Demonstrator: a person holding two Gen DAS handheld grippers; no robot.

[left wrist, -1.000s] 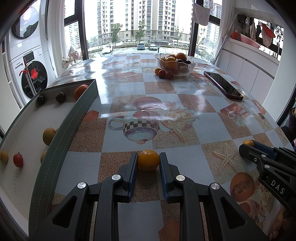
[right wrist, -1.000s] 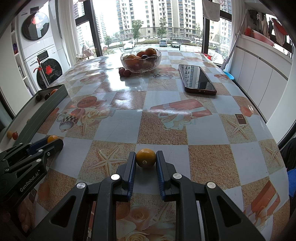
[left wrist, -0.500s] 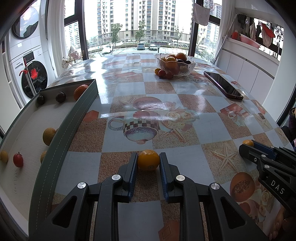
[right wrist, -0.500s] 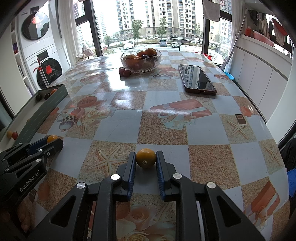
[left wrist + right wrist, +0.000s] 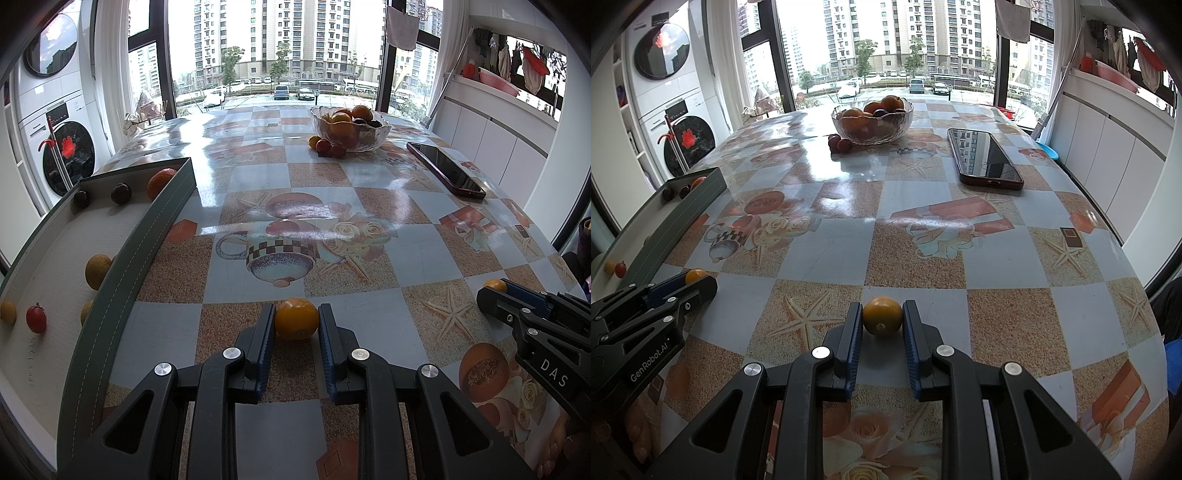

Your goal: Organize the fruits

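Clamped on a small orange fruit each, the left gripper and right gripper are seen at lower centre, fruit resting on the surface. A round fruit could be squeezed out and rolled away — the pads hold it only at its sides. "DAS" and "GenRobot.AI" are read on the gripper bodies.

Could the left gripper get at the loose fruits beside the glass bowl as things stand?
Probably not yet: the left gripper is shut on an orange fruit, so it has no free jaws. The table between it and the loose fruits by the glass bowl looks unobstructed.
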